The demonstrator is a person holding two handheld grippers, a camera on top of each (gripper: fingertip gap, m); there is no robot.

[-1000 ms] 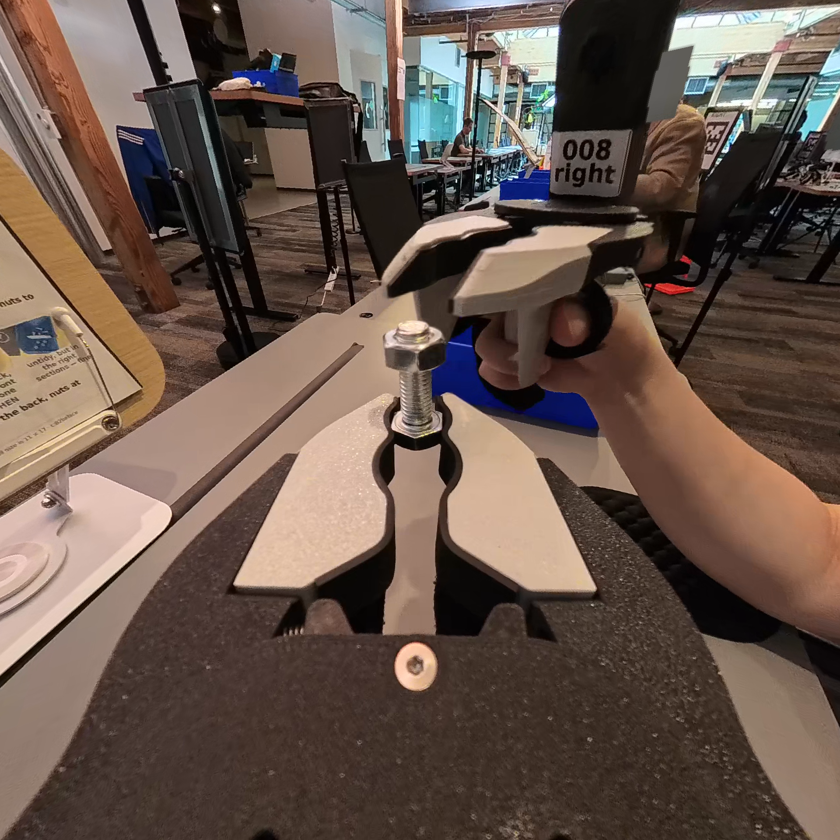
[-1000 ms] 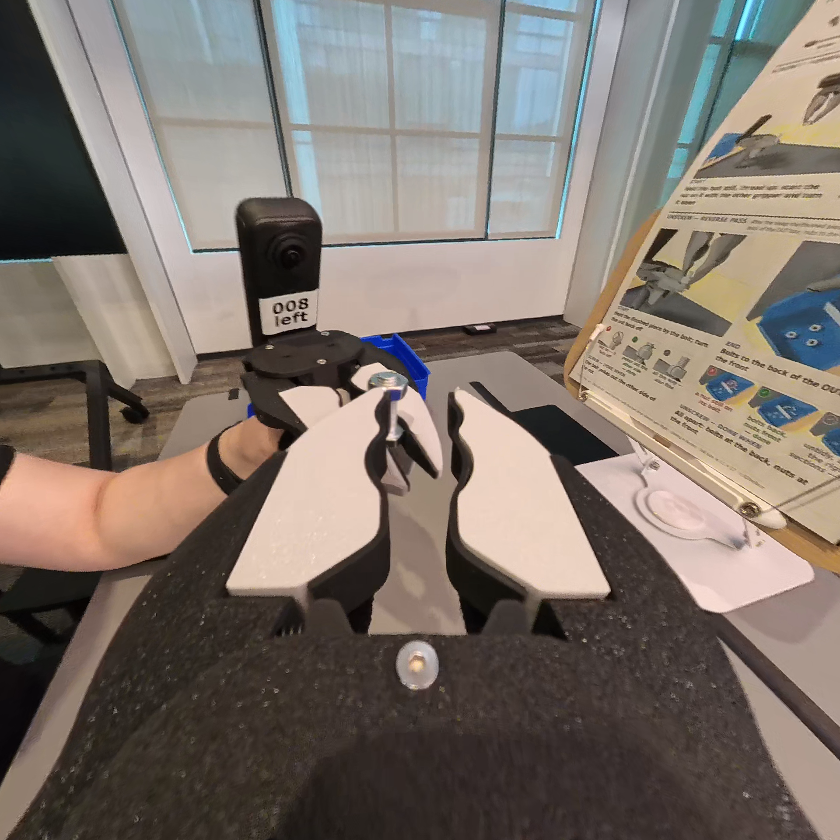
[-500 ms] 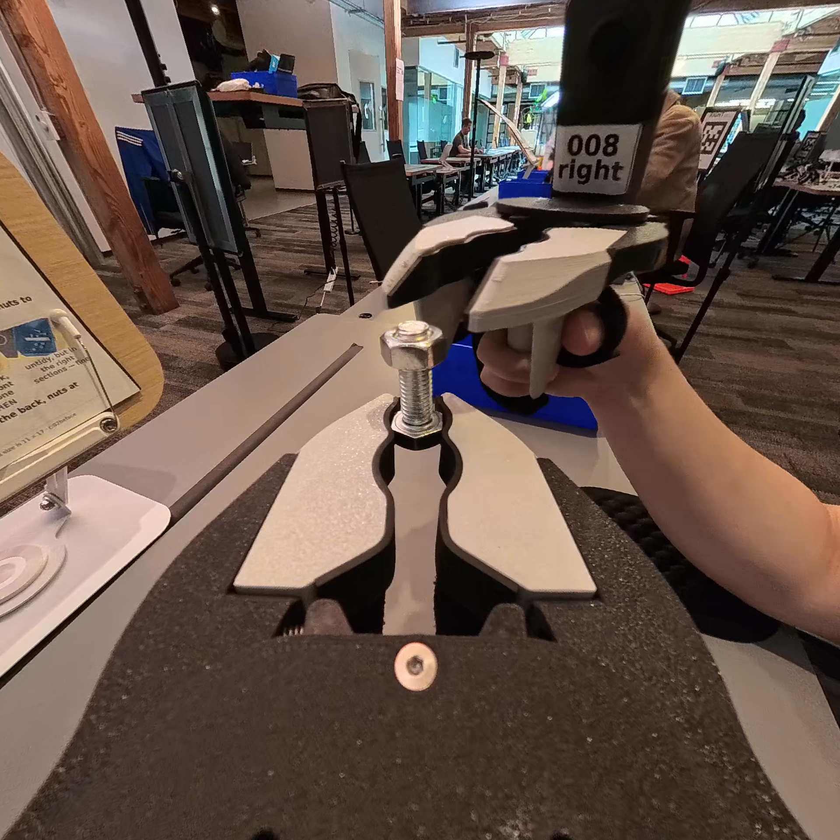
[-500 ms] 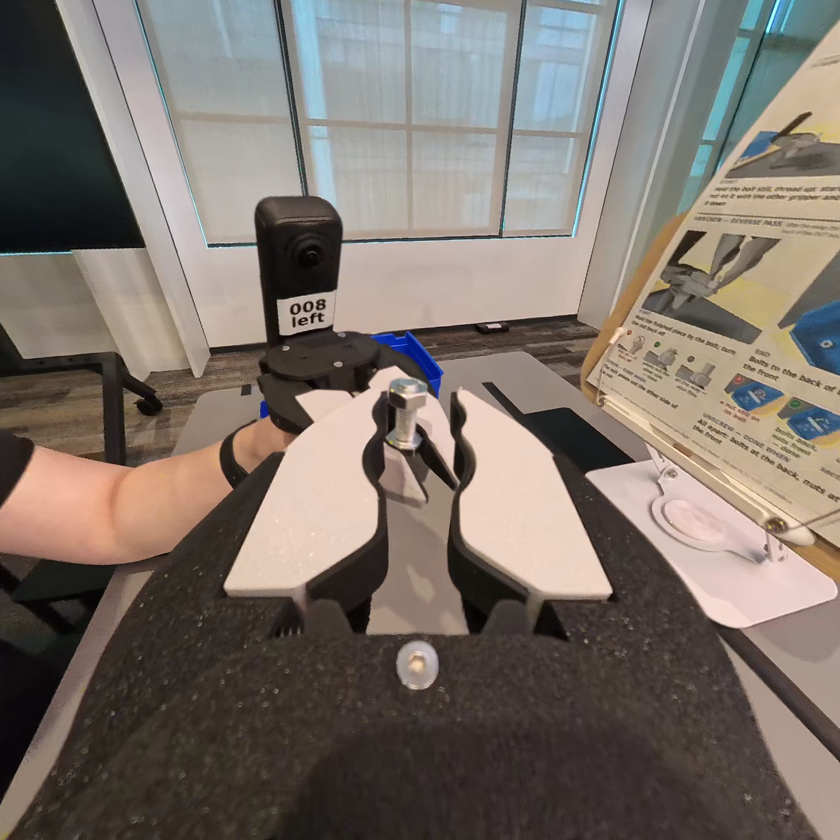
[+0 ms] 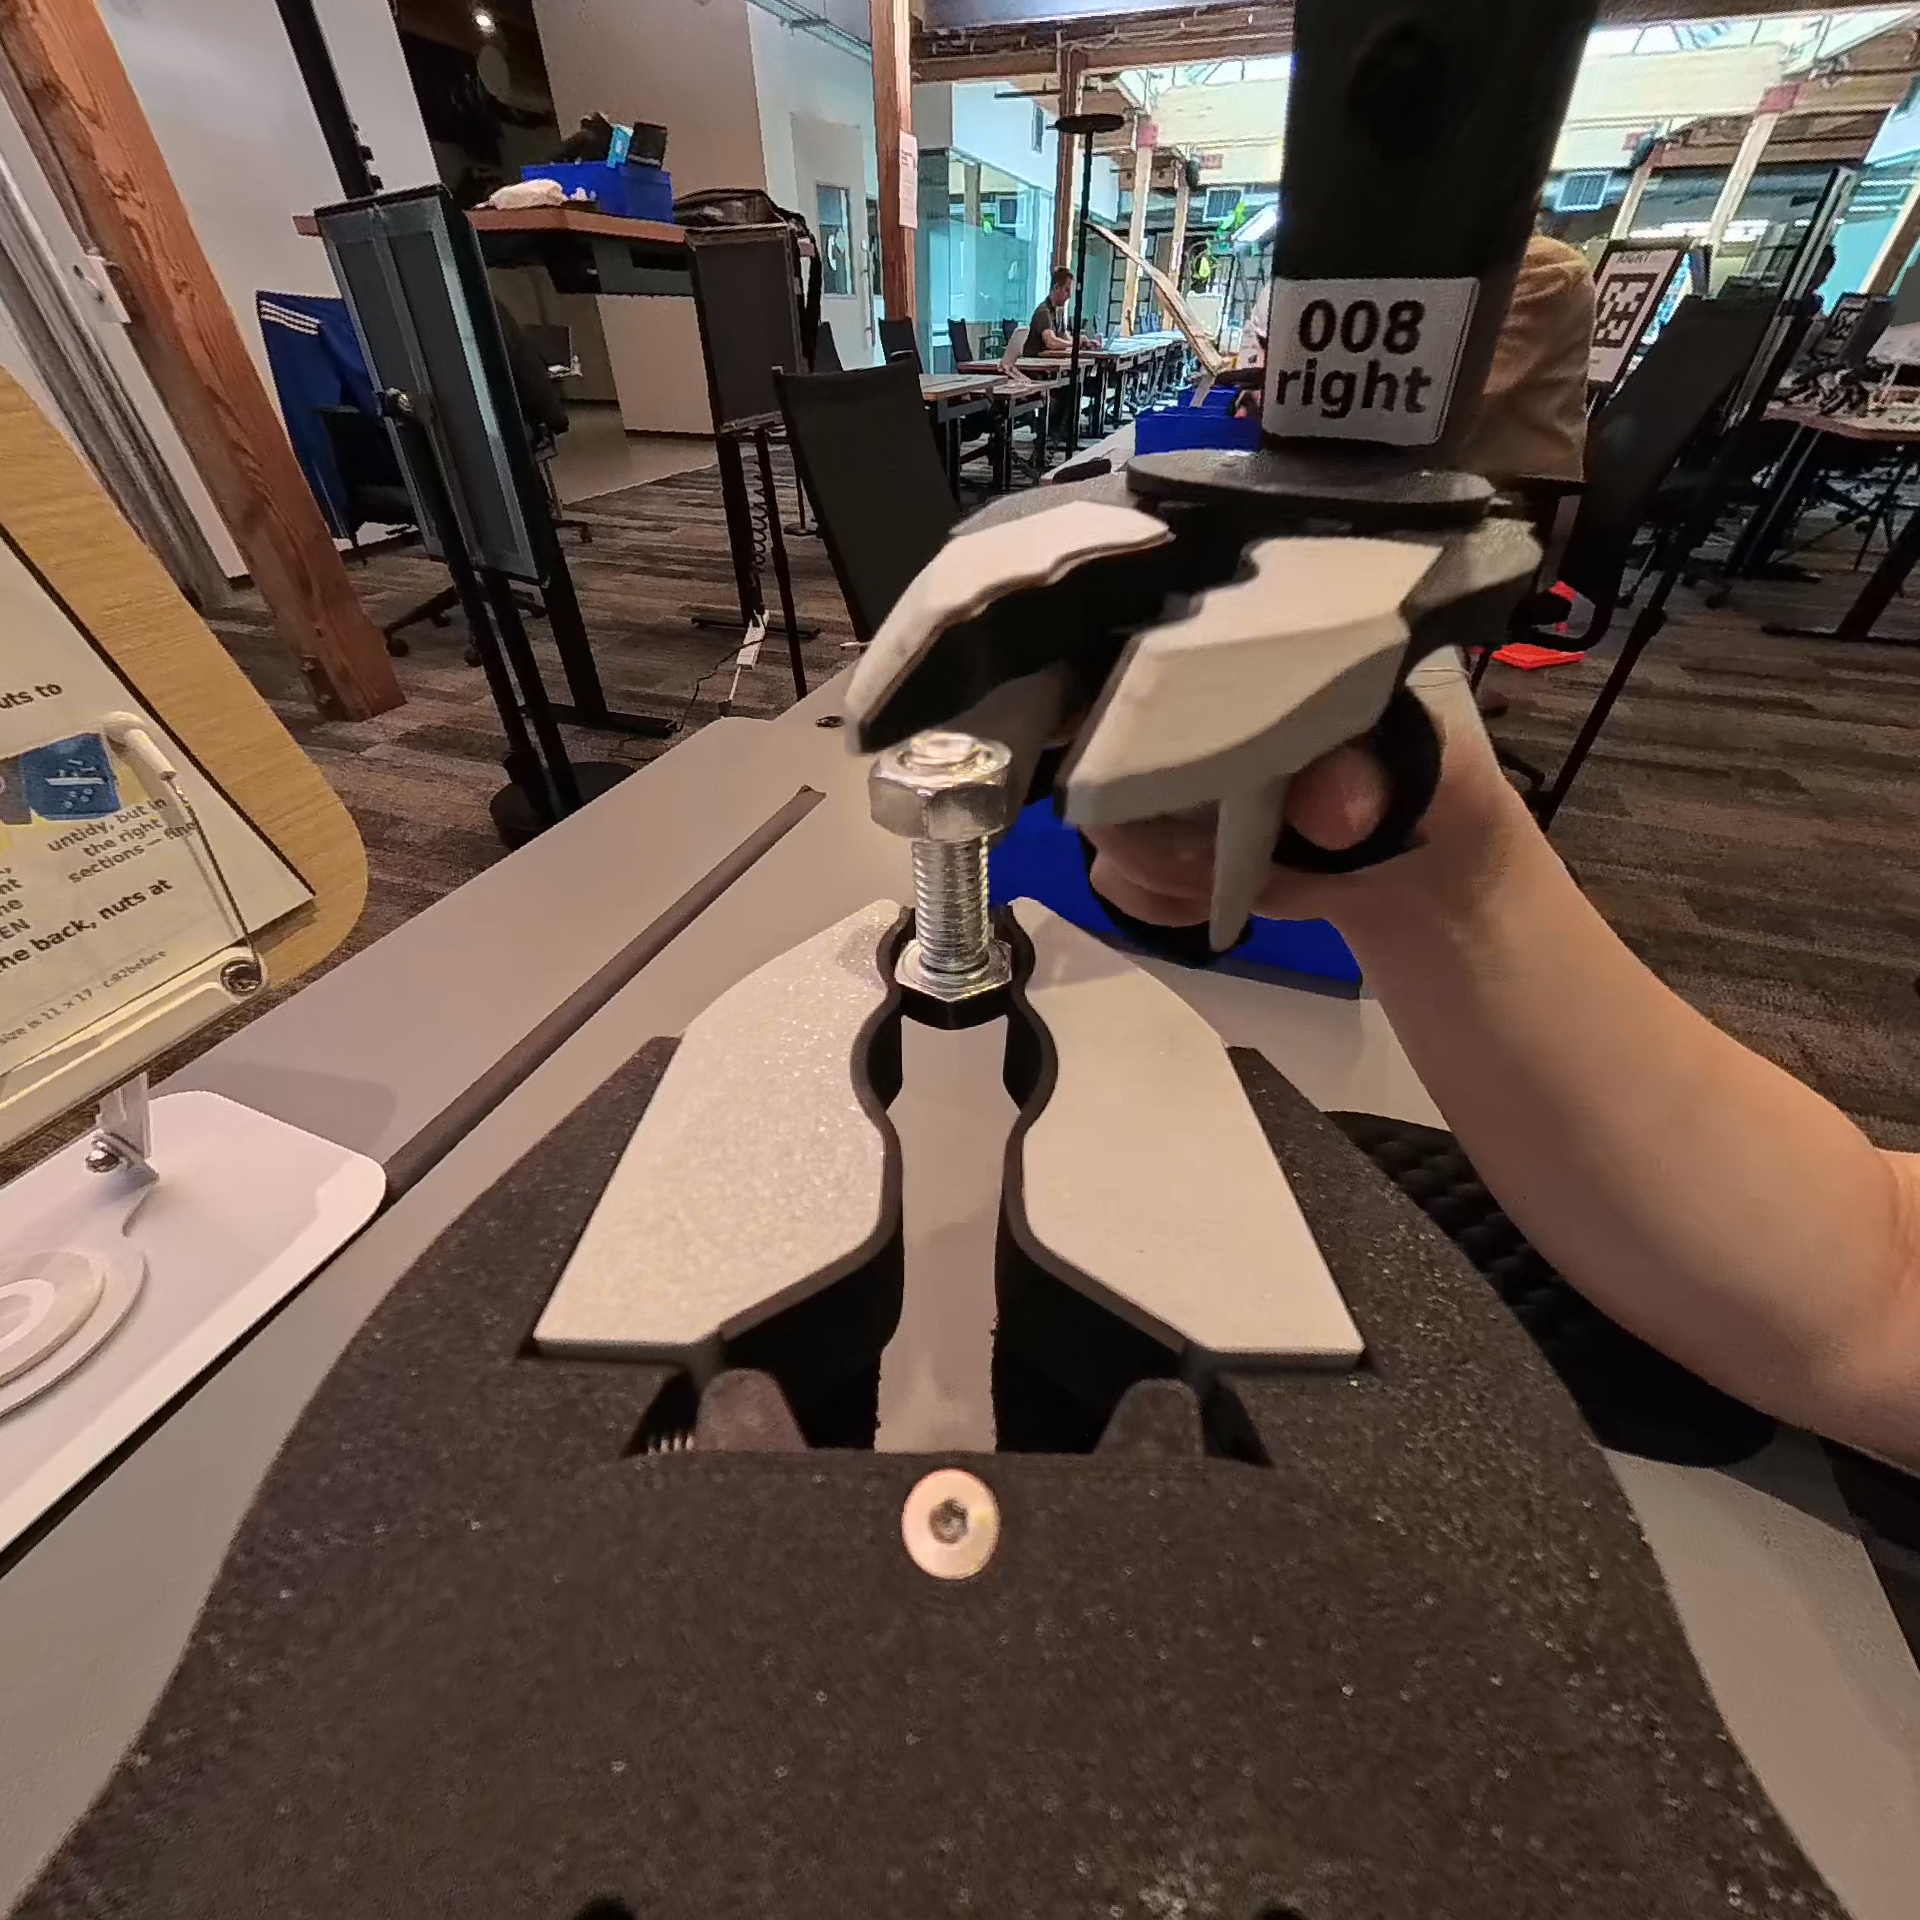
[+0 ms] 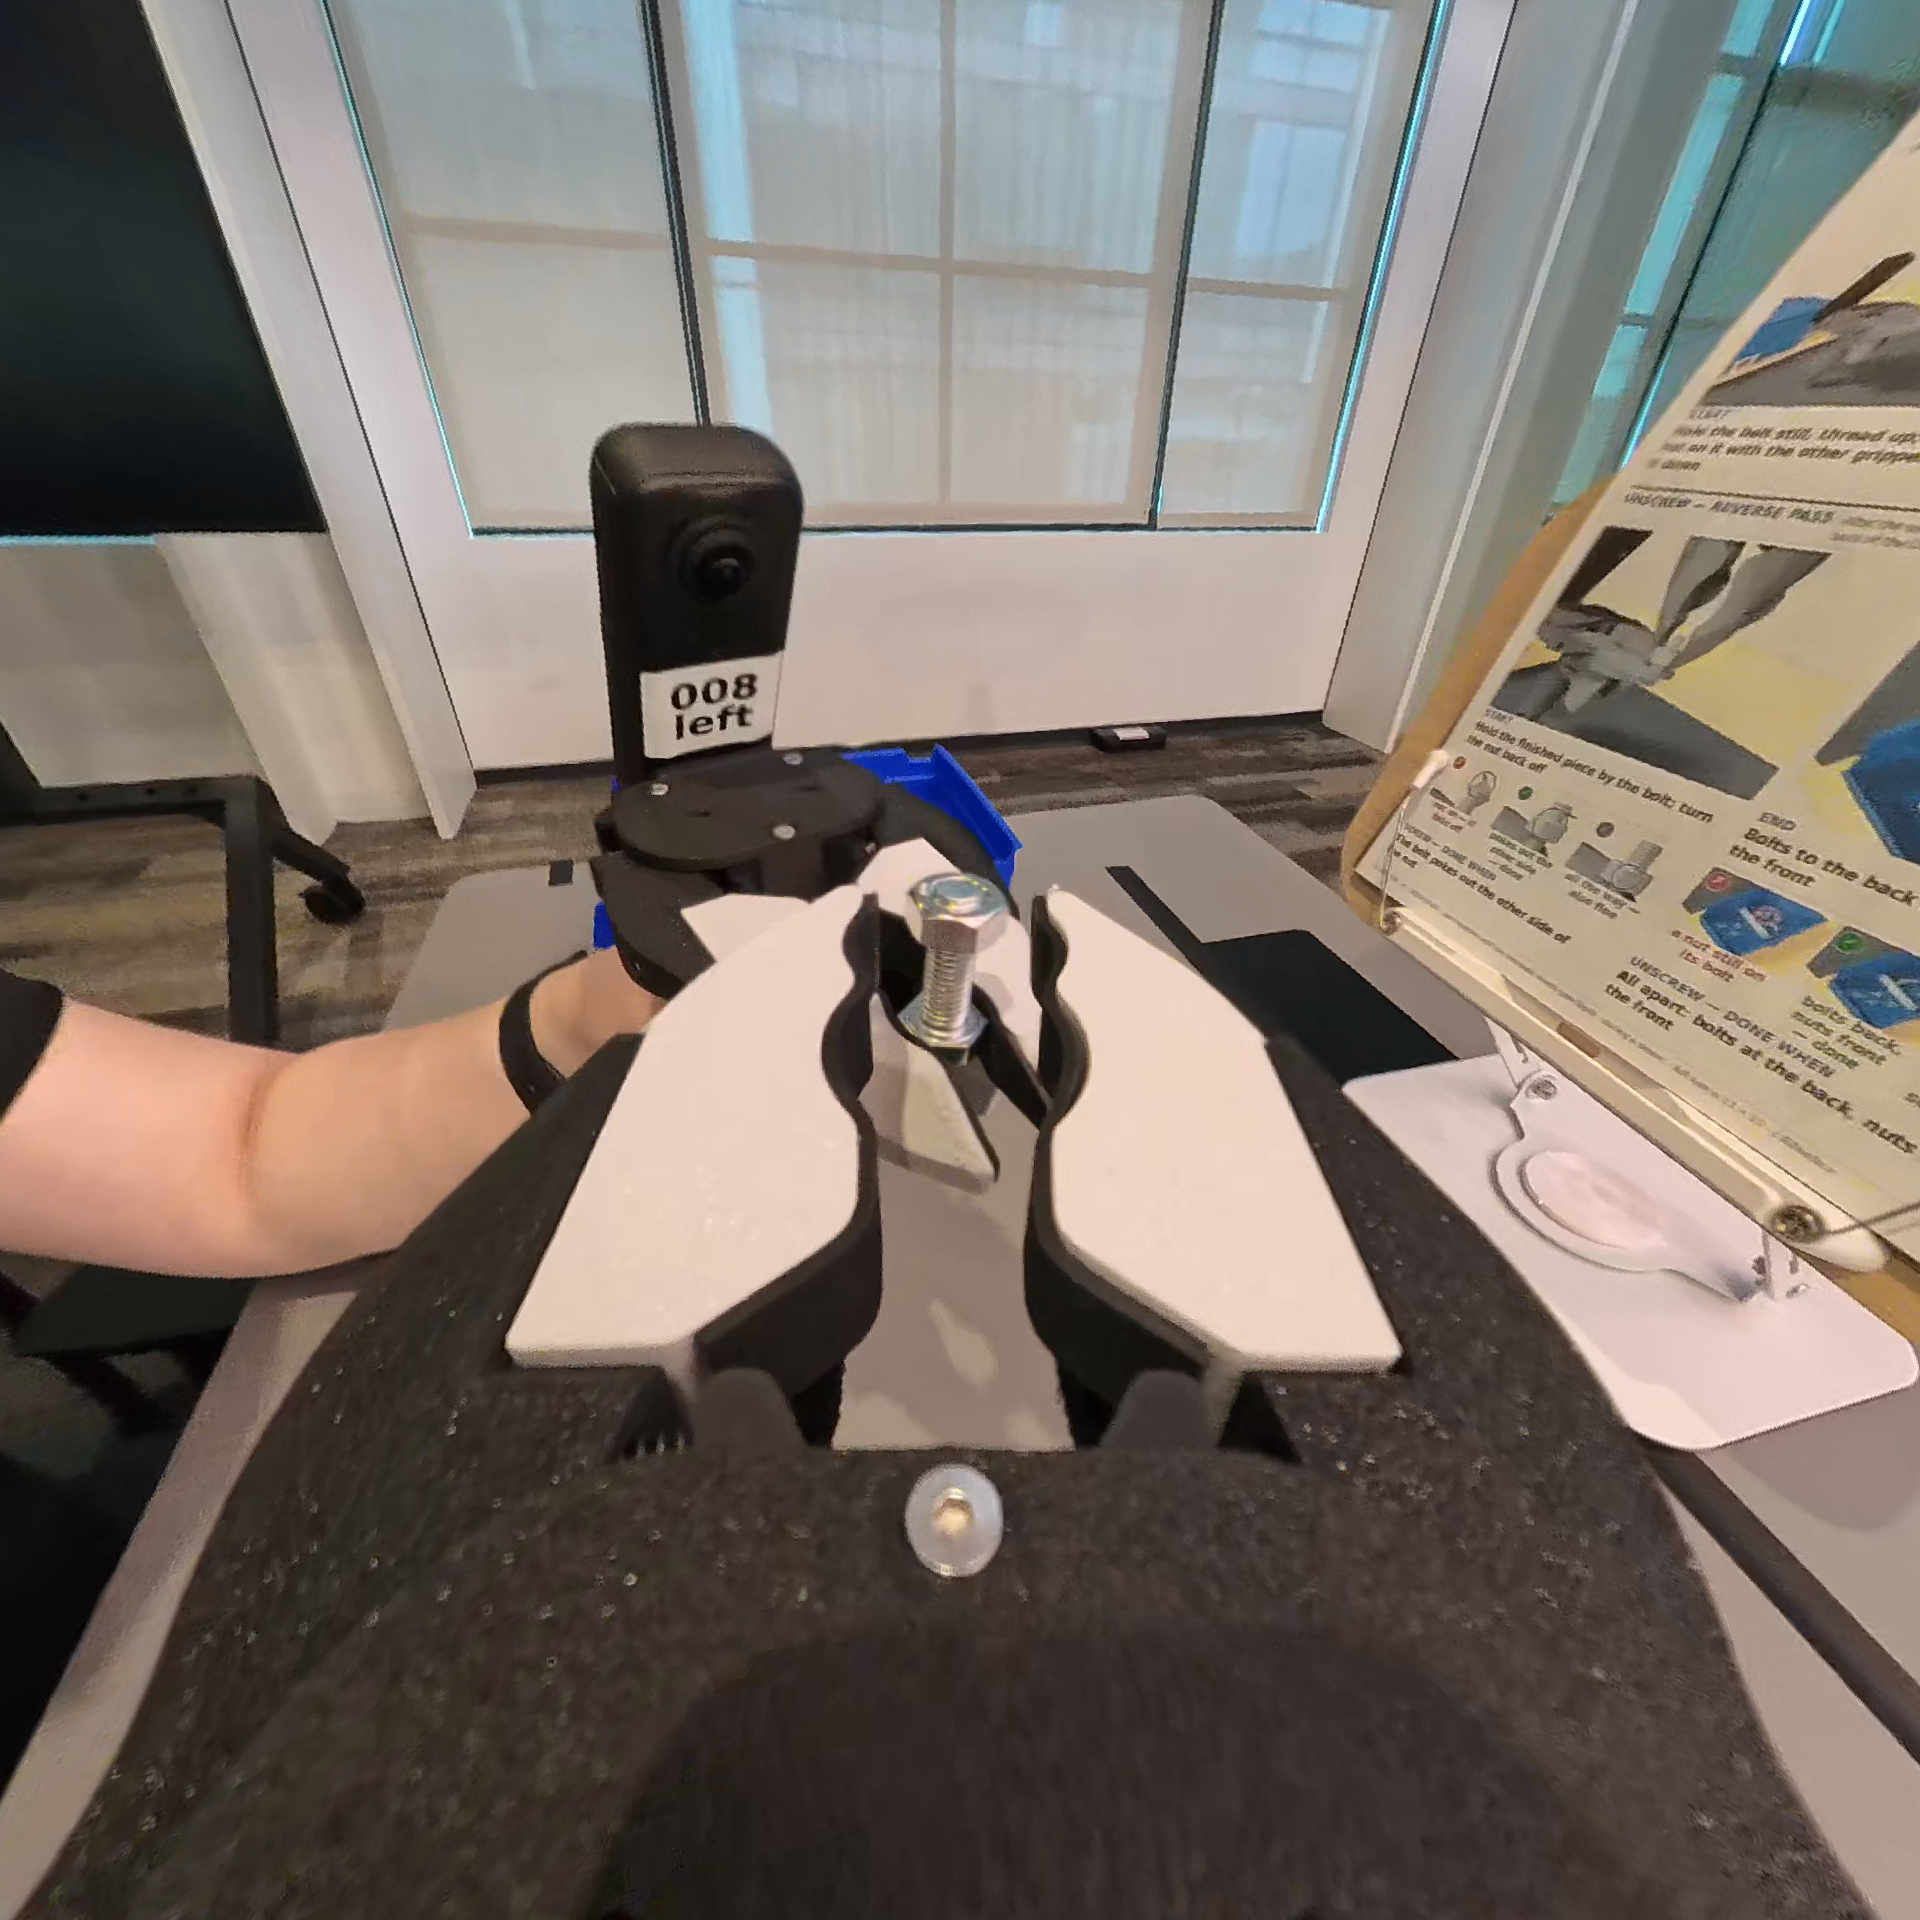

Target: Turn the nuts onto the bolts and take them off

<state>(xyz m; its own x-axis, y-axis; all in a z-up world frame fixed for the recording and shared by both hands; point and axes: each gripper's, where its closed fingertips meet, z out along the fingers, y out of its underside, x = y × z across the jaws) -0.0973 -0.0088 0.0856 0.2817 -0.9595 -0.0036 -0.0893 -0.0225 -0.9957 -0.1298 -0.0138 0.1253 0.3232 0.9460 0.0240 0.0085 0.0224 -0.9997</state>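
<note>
A silver bolt (image 5: pixel 950 906) stands upright, thread up, with its hex head clamped between the tips of my left gripper (image 5: pixel 956 935). A silver nut (image 5: pixel 940 795) sits at the top of the thread. My right gripper (image 6: pixel 956 899) is open, and its fingertips stand either side of the nut (image 6: pixel 954 906) with gaps on both sides. In the left wrist view, the right gripper (image 5: pixel 971 758) is held by a hand and hovers just behind and above the nut. The left gripper (image 6: pixel 935 1039) also shows in the right wrist view, holding the bolt (image 6: pixel 943 987).
A blue bin (image 5: pixel 1143 894) stands on the grey table (image 5: pixel 623 935) behind the grippers. An instruction board (image 6: pixel 1714 831) on a white base (image 6: pixel 1610 1299) stands to one side. A black mat (image 5: pixel 1507 1247) lies under the right forearm. Chairs and desks are far behind. Left tips to right tips: about 5 cm.
My right gripper has moved in toward the bolt, and its open fingertips now flank the nut. The left gripper and the bolt have stayed still.
</note>
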